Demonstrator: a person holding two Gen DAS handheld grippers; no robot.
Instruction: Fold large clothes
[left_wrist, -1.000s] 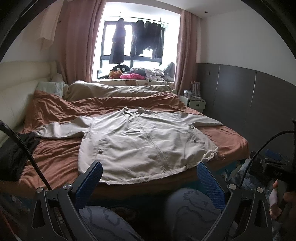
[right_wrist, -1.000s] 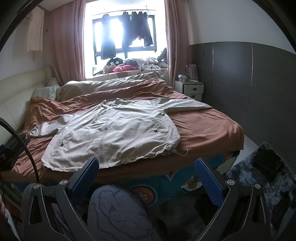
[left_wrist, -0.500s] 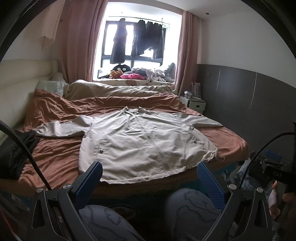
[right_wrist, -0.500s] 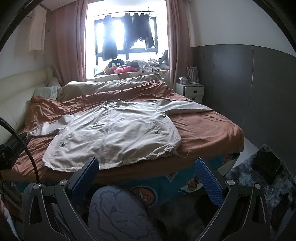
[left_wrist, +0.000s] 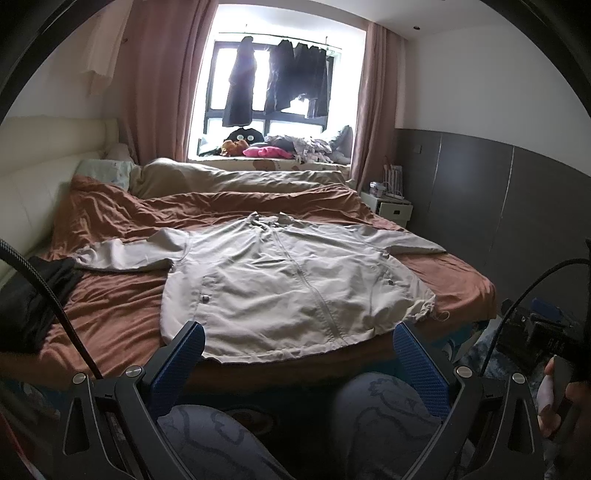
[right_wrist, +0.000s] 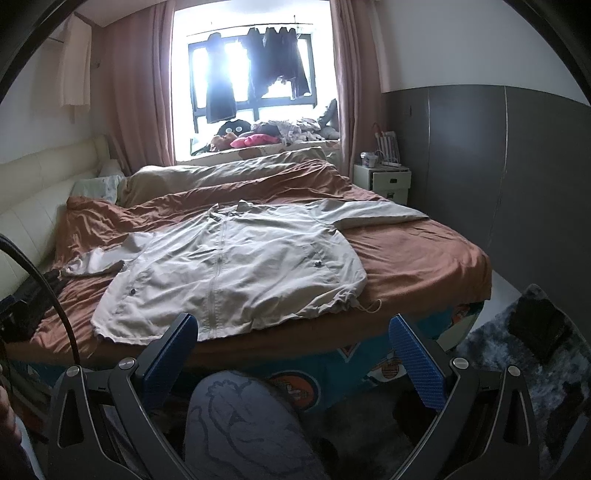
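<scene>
A light beige zip jacket (left_wrist: 291, 284) lies spread flat, front up, on the brown bed cover (left_wrist: 110, 314), with both sleeves stretched out to the sides. It also shows in the right wrist view (right_wrist: 236, 266). My left gripper (left_wrist: 297, 354) is open and empty, held off the near edge of the bed just below the jacket's hem. My right gripper (right_wrist: 293, 347) is open and empty, also short of the bed edge, below the hem. Neither touches the jacket.
A black garment (left_wrist: 26, 295) lies at the bed's left edge. A beige duvet (left_wrist: 236, 177) lies at the far side. A white nightstand (right_wrist: 382, 181) stands by the grey wall. A dark rug (right_wrist: 517, 354) covers the floor at right. The person's knees (left_wrist: 384, 406) are below the grippers.
Both views have shifted slightly, so the jacket sits a little higher and nearer. The jacket has not moved and both grippers stay open.
</scene>
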